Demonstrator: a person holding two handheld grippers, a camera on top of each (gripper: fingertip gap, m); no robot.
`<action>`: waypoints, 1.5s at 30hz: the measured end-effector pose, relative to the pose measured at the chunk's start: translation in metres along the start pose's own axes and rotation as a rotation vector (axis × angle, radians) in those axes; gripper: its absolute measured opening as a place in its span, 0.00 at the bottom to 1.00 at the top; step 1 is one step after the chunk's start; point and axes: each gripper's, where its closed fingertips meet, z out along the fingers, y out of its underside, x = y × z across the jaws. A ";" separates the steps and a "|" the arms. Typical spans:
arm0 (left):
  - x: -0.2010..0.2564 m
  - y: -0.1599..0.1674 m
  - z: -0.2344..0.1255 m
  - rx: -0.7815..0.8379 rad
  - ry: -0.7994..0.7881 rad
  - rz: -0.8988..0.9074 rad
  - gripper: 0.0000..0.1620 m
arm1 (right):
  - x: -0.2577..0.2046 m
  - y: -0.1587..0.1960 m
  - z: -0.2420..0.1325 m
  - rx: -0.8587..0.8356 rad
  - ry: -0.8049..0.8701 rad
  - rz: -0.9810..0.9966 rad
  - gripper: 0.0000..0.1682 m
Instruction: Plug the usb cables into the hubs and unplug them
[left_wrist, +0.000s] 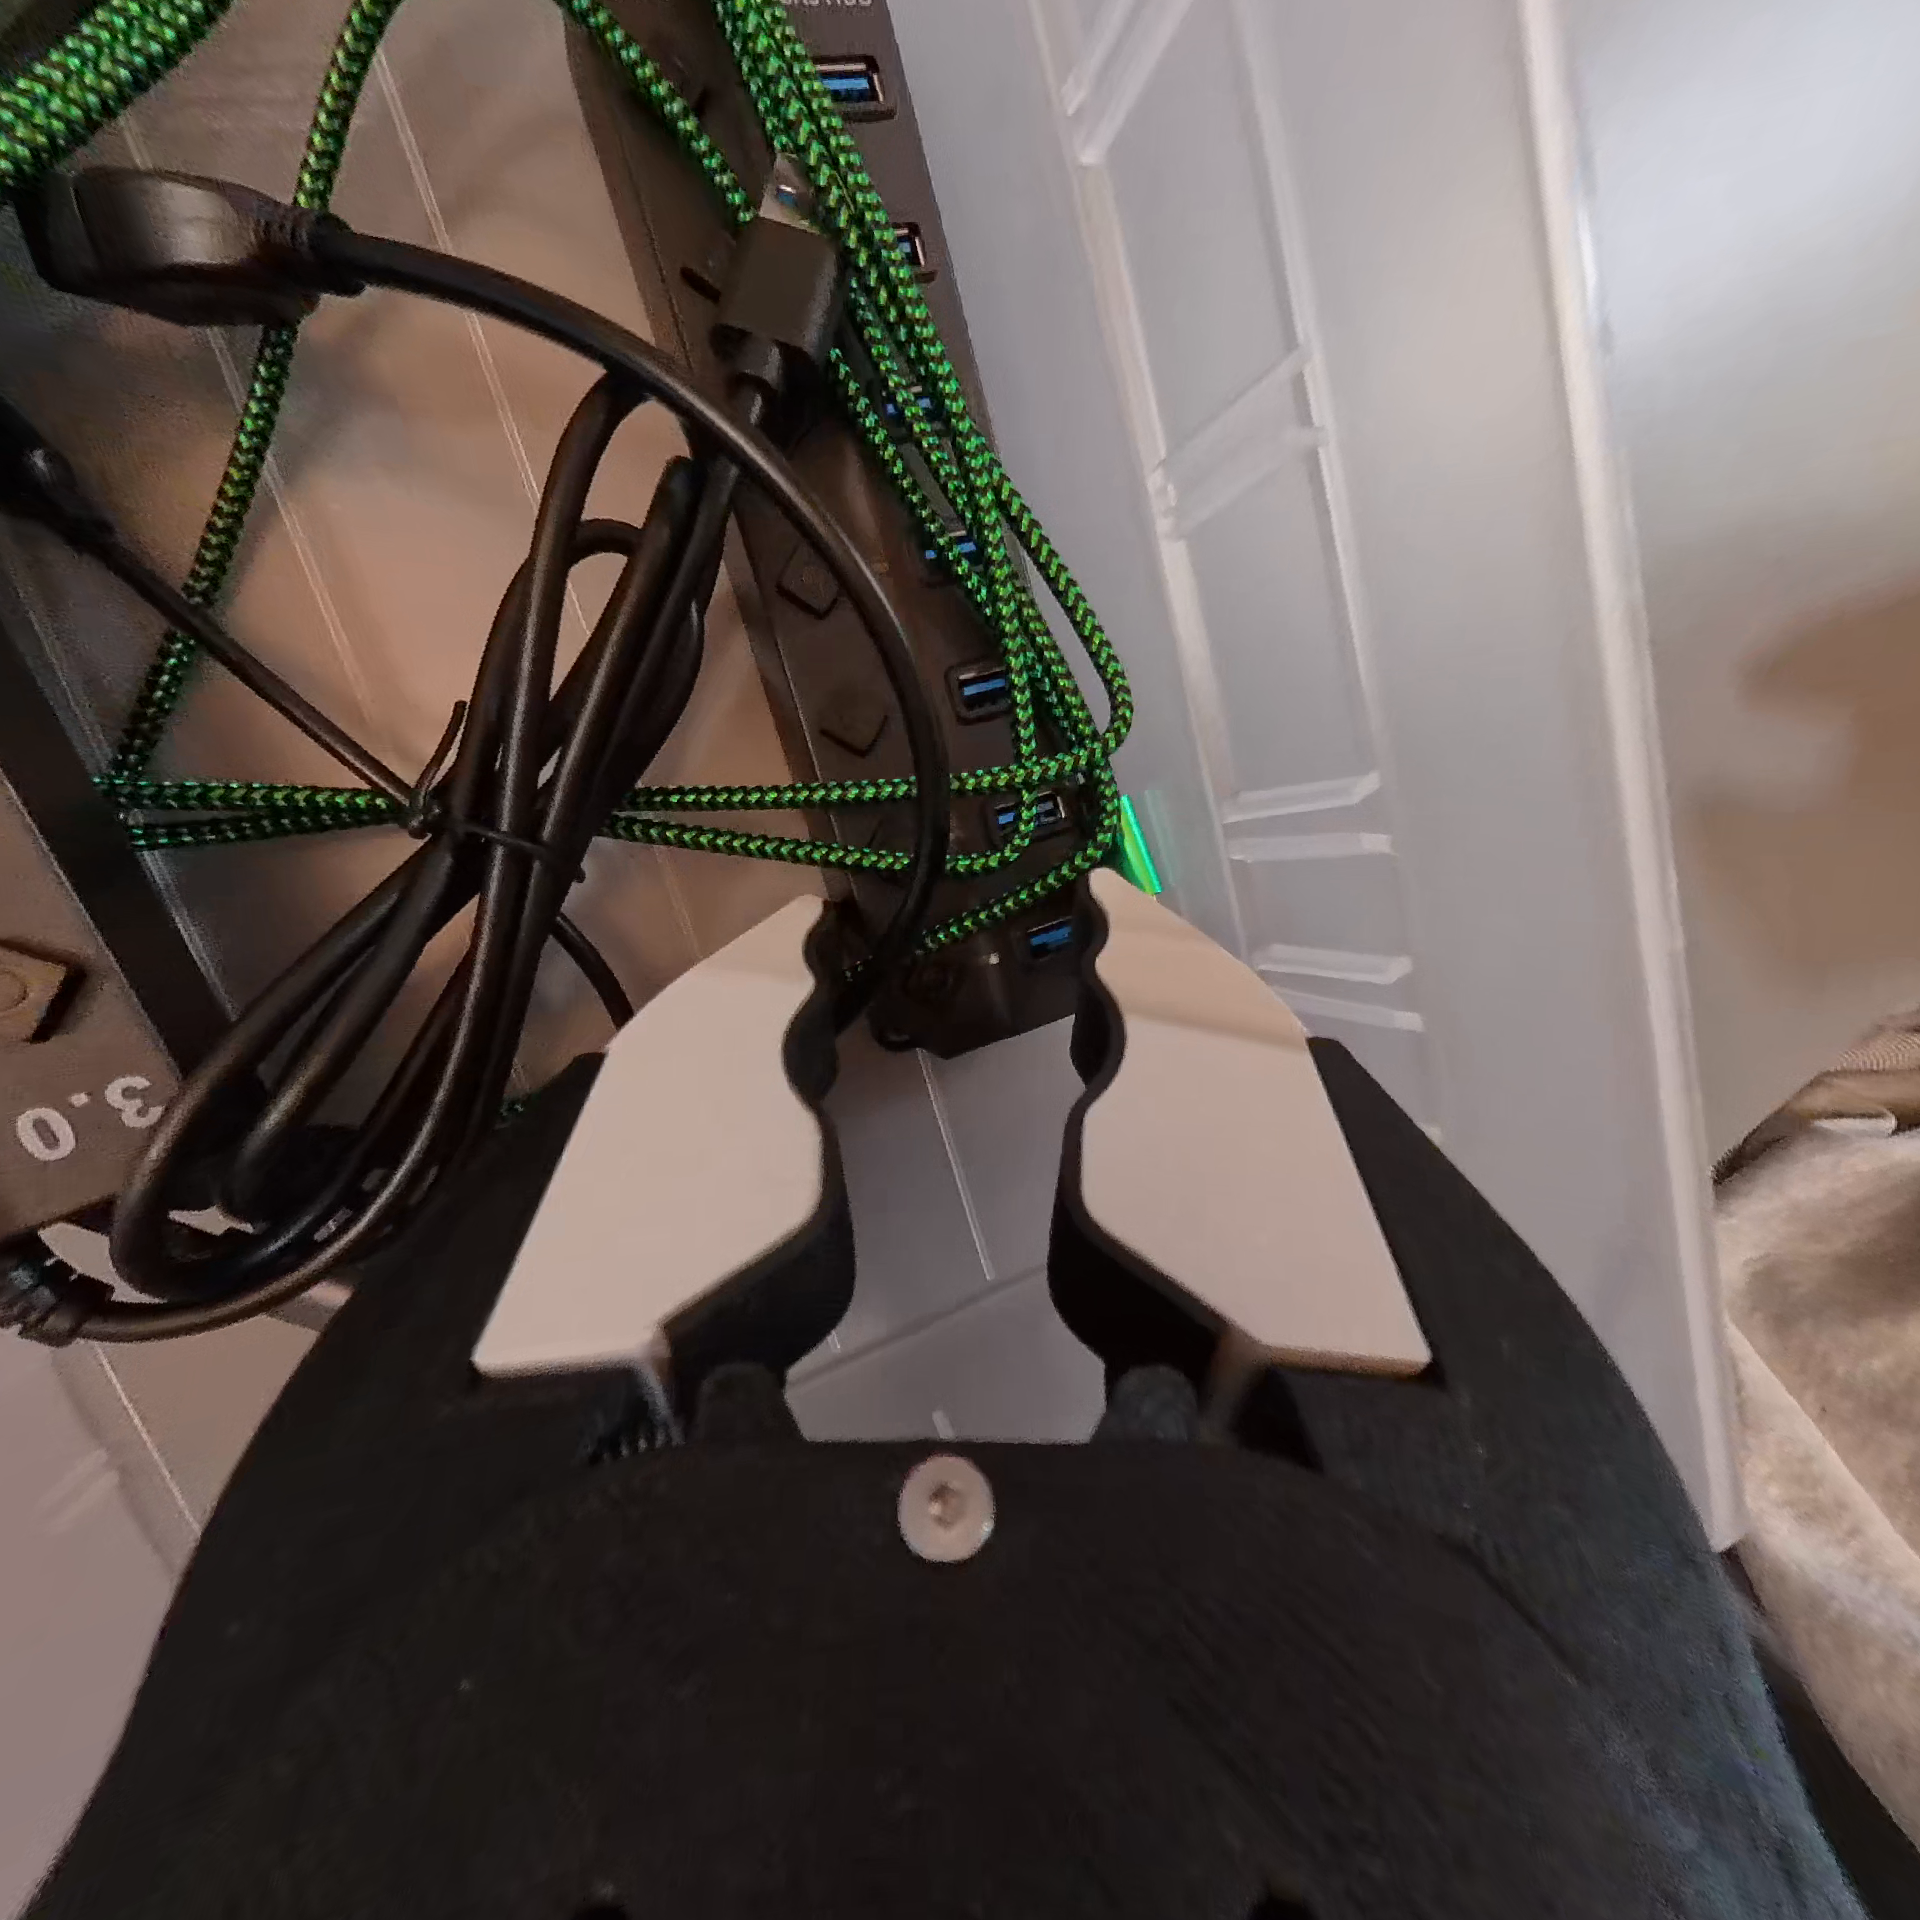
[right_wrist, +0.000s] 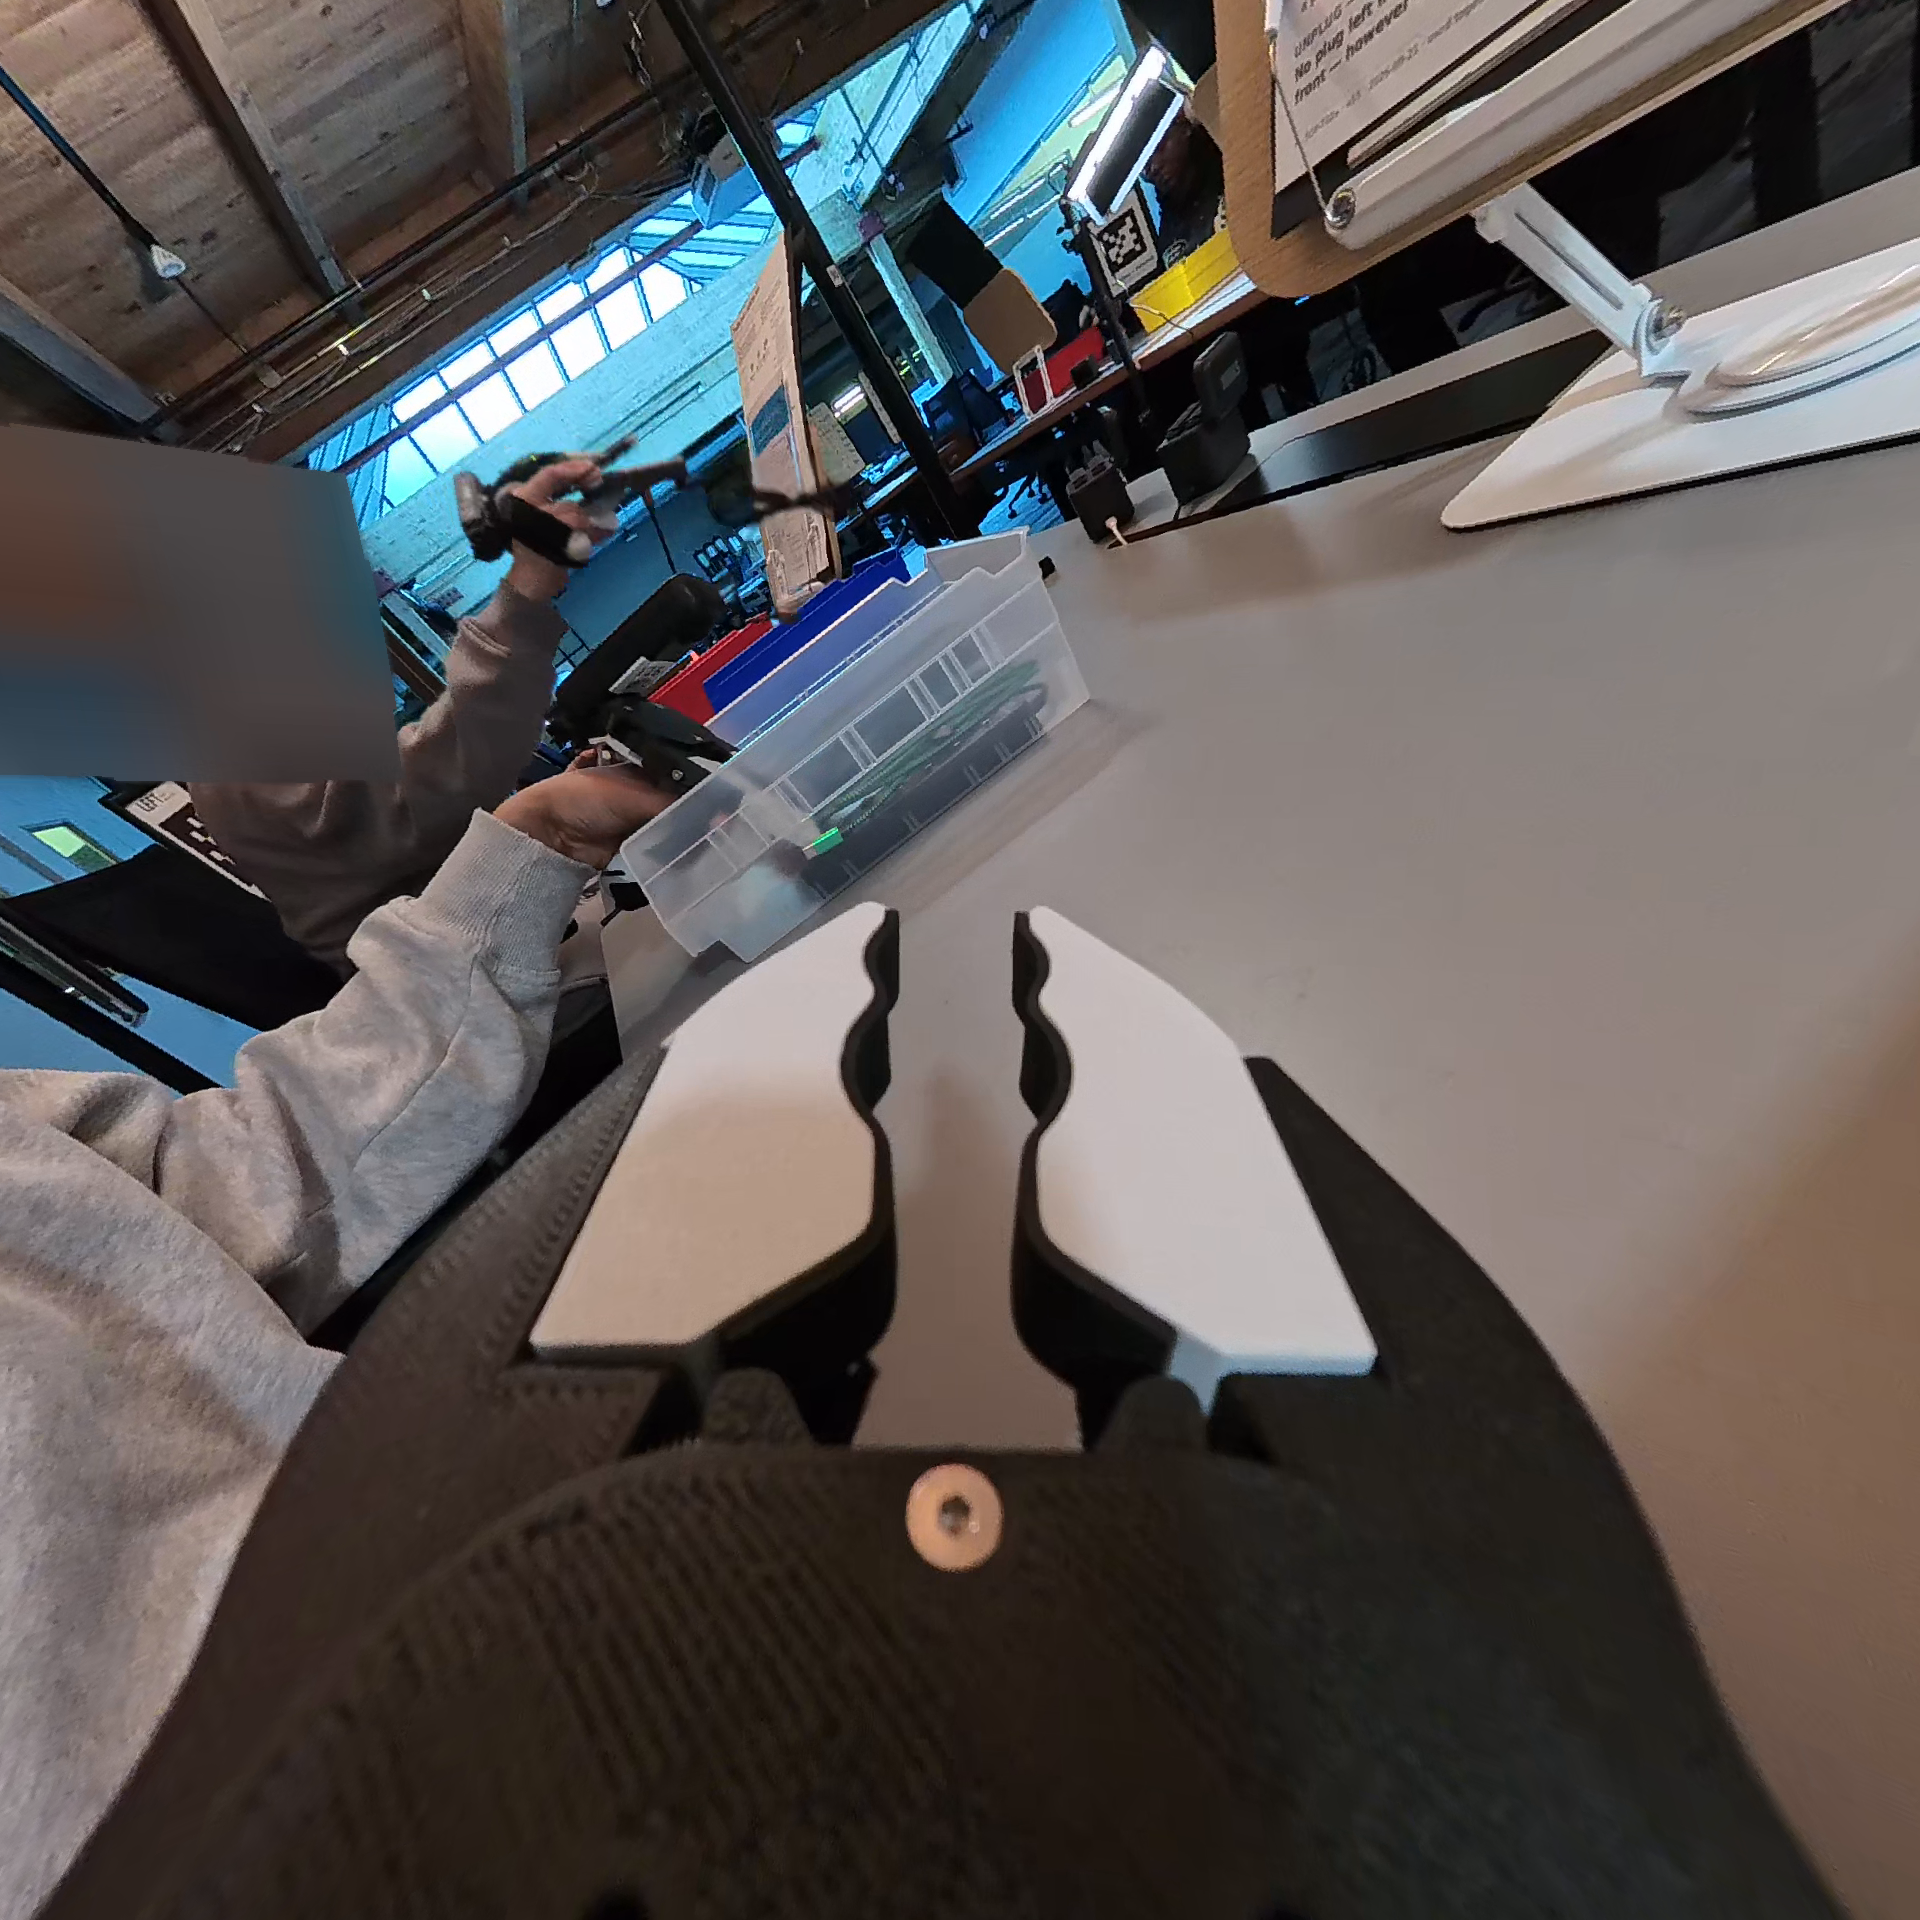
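Left gripper (left_wrist: 951, 961) fingers apart astride the black hub (left_wrist: 831, 582) end; clamp body only, clear of green cables (left_wrist: 935, 499); right gripper (right_wrist: 948, 956) apart, empty, over bench (right_wrist: 1455, 831).

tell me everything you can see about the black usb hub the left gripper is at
The black usb hub is a long, matte plastic-looking bar inside a clear plastic bin, running away from the camera. Blue ports line one face; diamond-shaped buttons sit beside them. A black plug sits at one port. Green braided cables drape over it. Its near end lies between the open left gripper fingers, contact unclear.
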 end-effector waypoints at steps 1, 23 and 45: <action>0.000 0.000 0.000 0.000 0.006 -0.003 0.28 | 0.000 0.000 0.000 0.001 0.000 0.001 0.12; 0.002 -0.006 -0.030 0.108 0.103 -0.084 0.14 | 0.004 -0.004 -0.003 0.024 0.008 0.025 0.12; -0.011 0.015 -0.009 -0.019 0.055 -0.147 0.19 | 0.000 -0.002 -0.002 0.004 0.009 -0.006 0.12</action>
